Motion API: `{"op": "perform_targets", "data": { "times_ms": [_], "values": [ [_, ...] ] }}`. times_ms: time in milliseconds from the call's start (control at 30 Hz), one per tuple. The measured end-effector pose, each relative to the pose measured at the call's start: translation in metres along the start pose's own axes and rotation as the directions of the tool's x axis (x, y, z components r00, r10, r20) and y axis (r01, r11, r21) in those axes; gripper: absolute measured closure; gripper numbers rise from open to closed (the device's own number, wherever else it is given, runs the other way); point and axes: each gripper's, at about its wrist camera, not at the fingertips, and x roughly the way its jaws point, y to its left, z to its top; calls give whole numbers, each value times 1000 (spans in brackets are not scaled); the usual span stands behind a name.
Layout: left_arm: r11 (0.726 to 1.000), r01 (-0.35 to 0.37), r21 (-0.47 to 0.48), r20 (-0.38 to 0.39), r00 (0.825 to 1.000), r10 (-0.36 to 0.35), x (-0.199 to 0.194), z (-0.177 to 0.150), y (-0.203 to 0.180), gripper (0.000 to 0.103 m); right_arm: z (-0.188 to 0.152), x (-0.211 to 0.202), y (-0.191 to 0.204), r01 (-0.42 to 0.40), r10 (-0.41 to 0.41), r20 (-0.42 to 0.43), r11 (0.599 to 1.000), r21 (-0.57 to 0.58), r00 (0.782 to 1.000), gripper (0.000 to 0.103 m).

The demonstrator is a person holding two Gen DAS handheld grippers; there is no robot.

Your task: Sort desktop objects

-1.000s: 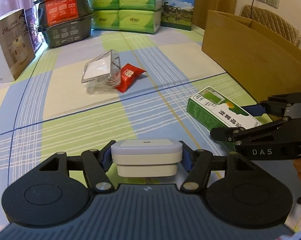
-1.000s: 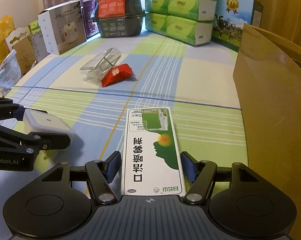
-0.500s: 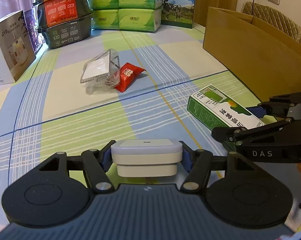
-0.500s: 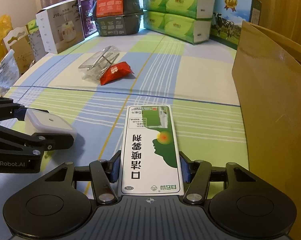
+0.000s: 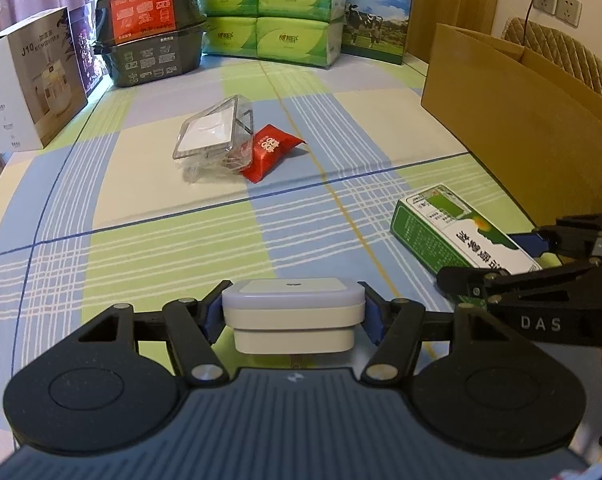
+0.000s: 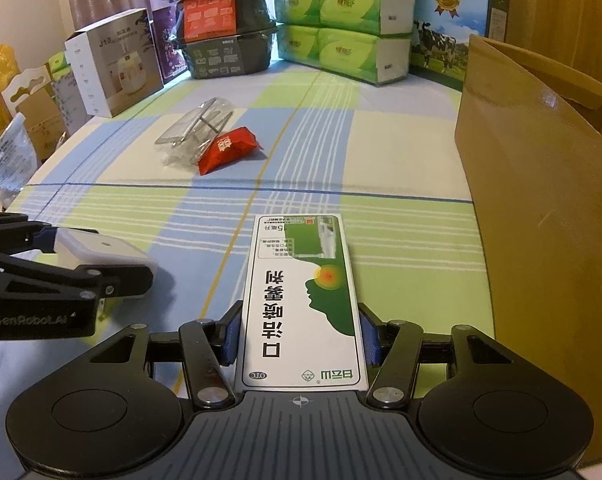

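Both claws loaded, mid-carry. Left claw (image 5: 293, 316) clamped across a white rounded device (image 5: 293, 314), blue pads tight on both its sides. Right claw (image 6: 299, 338) clamped on a green-and-white medicine box (image 6: 303, 300), gripped at the near end, long axis pointing forward, far end sticking well out past the pads.

Landmark: cardboard box (image 6: 541, 200). Medicine box just left of its brown wall, near but not touching. White device further left, beyond the medicine box as seen from the carton. Whether either item is lifted clear of the checked cloth (image 5: 141, 208): cannot tell for sure; the shadow under the white device in the right view suggests raised.

Still unsorted, well left of and beyond the carton: clear plastic case (image 5: 215, 136) lying tilted, red snack packet (image 5: 271, 152) touching its right edge.

Step in hand, as a judgement: pick done on two items, transport to the drop point pending. Carton probably the bin, open top visible in the left view.

Next move needs: lift high enough to clear the carton rim, right claw first since closest. Watch the box overhang, likely to clip the wall if swung low. Keep the claws apart, already close together. Then release inside, return for case and packet.
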Motion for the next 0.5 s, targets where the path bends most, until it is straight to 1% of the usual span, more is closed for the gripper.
{"op": "perform_targets", "data": {
  "times_ms": [267, 500],
  "values": [
    [1000, -1, -11, -5, 1000, 1, -9, -8, -18, 43, -5, -21, 1, 1, -1, 10, 1000, 2, 1000, 50],
    [998, -9, -54, -10, 1000, 8, -26, -26, -46, 43, -25, -47, -3, 15, -15, -4, 999, 50, 1000, 50]
  ]
}}
